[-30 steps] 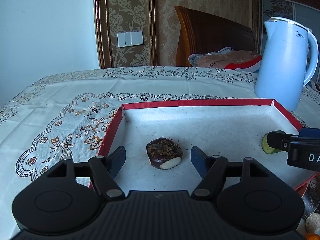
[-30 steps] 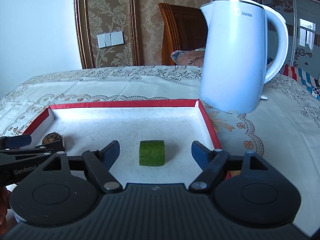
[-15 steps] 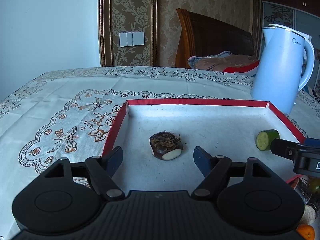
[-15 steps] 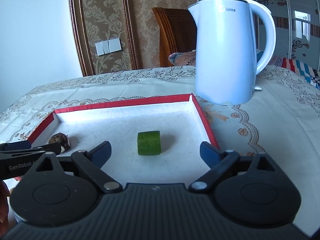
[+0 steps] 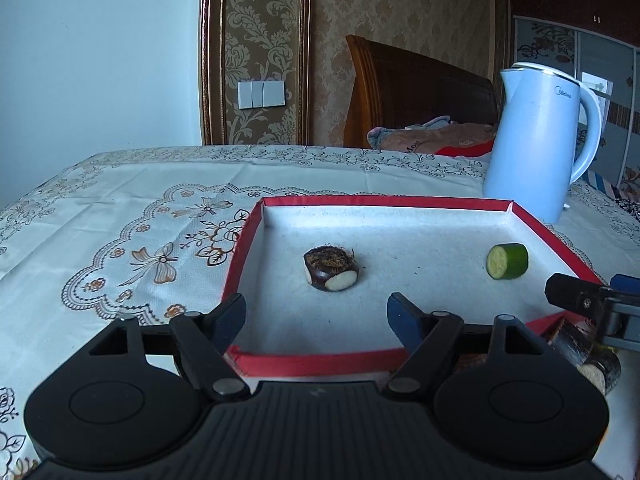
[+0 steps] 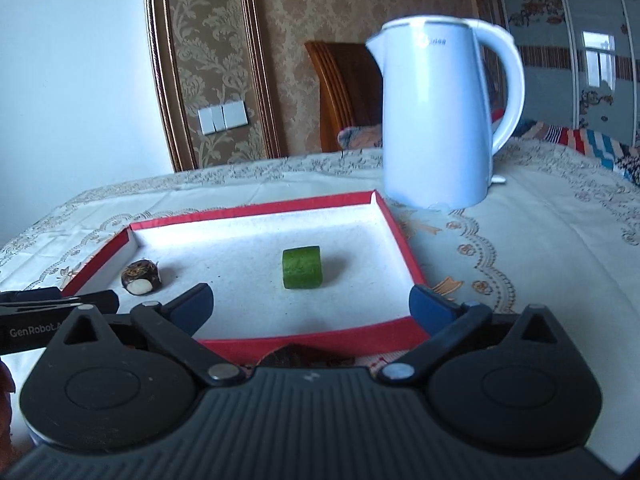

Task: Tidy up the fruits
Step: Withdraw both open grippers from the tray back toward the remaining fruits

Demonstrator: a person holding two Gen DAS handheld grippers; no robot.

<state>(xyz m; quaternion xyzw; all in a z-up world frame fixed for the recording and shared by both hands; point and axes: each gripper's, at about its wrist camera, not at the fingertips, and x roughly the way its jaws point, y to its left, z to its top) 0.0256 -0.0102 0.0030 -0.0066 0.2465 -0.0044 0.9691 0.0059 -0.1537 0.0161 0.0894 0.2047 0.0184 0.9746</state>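
A red-rimmed white tray (image 5: 384, 202) (image 6: 256, 211) lies on the table. In it are a dark brown water chestnut with a white cut face (image 5: 331, 267) (image 6: 141, 275) and a green cucumber piece (image 5: 507, 261) (image 6: 302, 267). My left gripper (image 5: 316, 314) is open and empty, pulled back over the tray's near rim, the chestnut ahead of it. My right gripper (image 6: 310, 304) is open and empty at the near rim, the cucumber ahead of it. Each gripper's tip shows in the other's view.
A pale blue electric kettle (image 5: 540, 144) (image 6: 444, 116) stands beyond the tray's far right corner. Dark food pieces (image 5: 592, 354) lie near the tray's near right corner. A patterned tablecloth (image 5: 120, 216) covers the table. A wooden chair with clothes (image 5: 416, 92) stands behind.
Both grippers have drawn back and risen from the tray, leaving the chestnut and the cucumber piece lying further ahead. Both stay open.
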